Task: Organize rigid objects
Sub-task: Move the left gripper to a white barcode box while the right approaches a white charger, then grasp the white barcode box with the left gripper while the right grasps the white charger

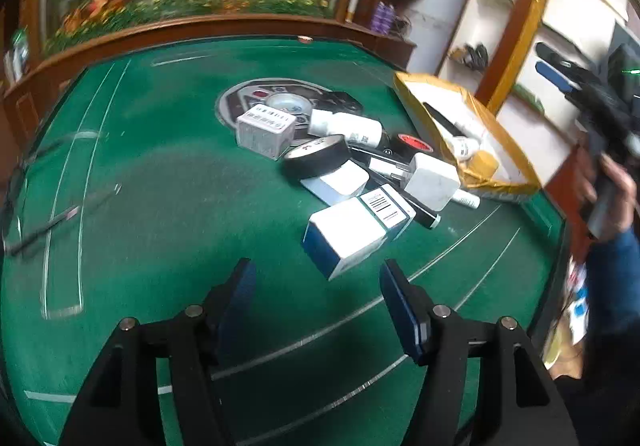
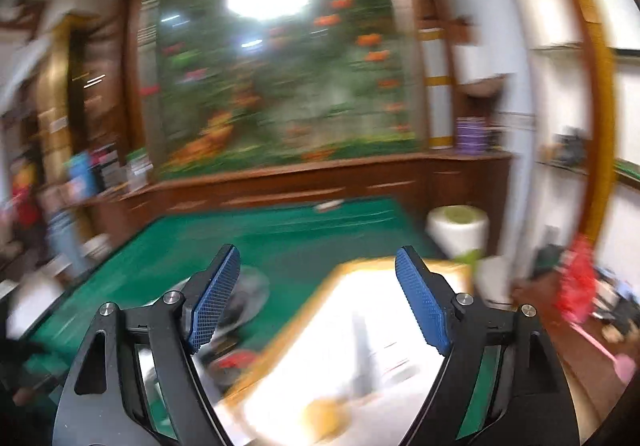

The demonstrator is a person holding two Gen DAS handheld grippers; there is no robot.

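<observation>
A pile of rigid items lies mid-table in the left wrist view: a white and blue box [image 1: 352, 234] nearest, a black tape roll [image 1: 316, 157], a grey-white cube box [image 1: 264, 131], a white bottle [image 1: 348, 127] and a white cube [image 1: 432, 181]. A yellow-taped cardboard box [image 1: 440, 93] at the right holds a small white bottle [image 1: 464, 145]. My left gripper [image 1: 318, 270] stands open and empty just short of the white and blue box. A hand holds my right gripper [image 1: 554, 67] beyond the cardboard box. In the blurred right wrist view, the right gripper [image 2: 318, 252] is open and empty over the cardboard box [image 2: 340, 274].
The green table [image 1: 160, 185] has a round centre panel [image 1: 256, 97] and a thin dark stick [image 1: 60, 217] at the left. A wooden cabinet [image 1: 240, 29] runs behind it. White shelves [image 1: 500, 5] stand at the right. A white roll [image 2: 458, 230] sits past the table's right edge.
</observation>
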